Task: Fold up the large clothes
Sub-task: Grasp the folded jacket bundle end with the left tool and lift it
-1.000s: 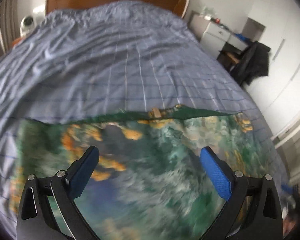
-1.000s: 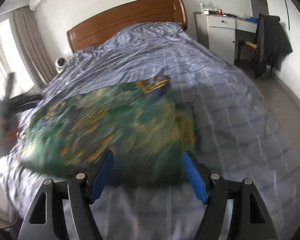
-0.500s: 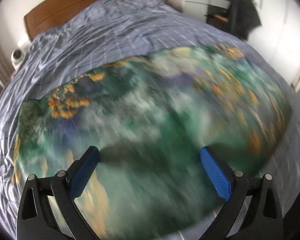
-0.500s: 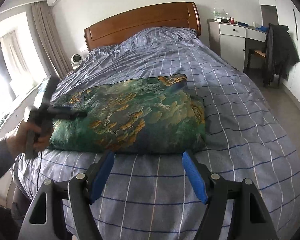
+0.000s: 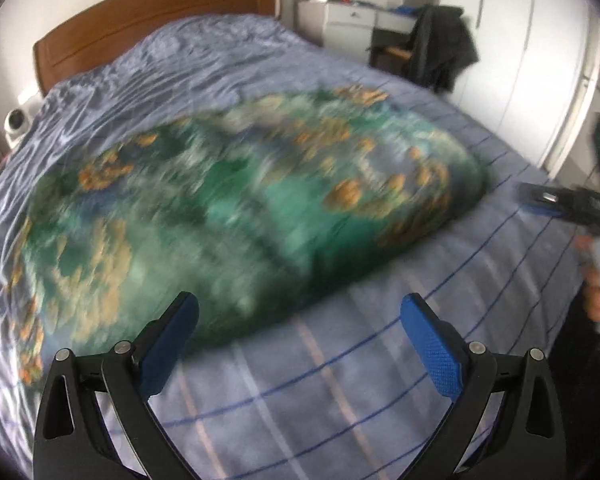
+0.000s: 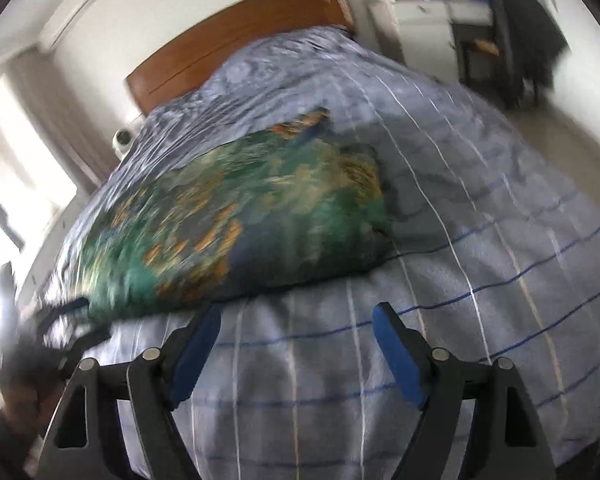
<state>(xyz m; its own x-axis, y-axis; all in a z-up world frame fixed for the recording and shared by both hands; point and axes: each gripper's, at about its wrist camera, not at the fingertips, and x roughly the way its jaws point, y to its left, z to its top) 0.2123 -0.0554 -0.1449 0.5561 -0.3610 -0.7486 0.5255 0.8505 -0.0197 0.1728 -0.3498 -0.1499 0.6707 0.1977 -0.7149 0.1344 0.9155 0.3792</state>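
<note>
While the green printed garment [image 5: 236,216] lies folded in a thick pad on the striped bedspread [image 5: 340,400], both my grippers hang over its near edge with nothing in them, left gripper [image 5: 298,340] spread wide, right gripper [image 6: 298,354] just opened wider. For the next fold I'd bite low on the near corners, catching every layer.

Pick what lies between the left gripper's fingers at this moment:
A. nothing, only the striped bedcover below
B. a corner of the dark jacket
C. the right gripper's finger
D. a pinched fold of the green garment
A: the left gripper stands open with nothing between its fingers; only the bedcover shows through the gap, and the folded green garment lies on it just beyond the tips.
</note>
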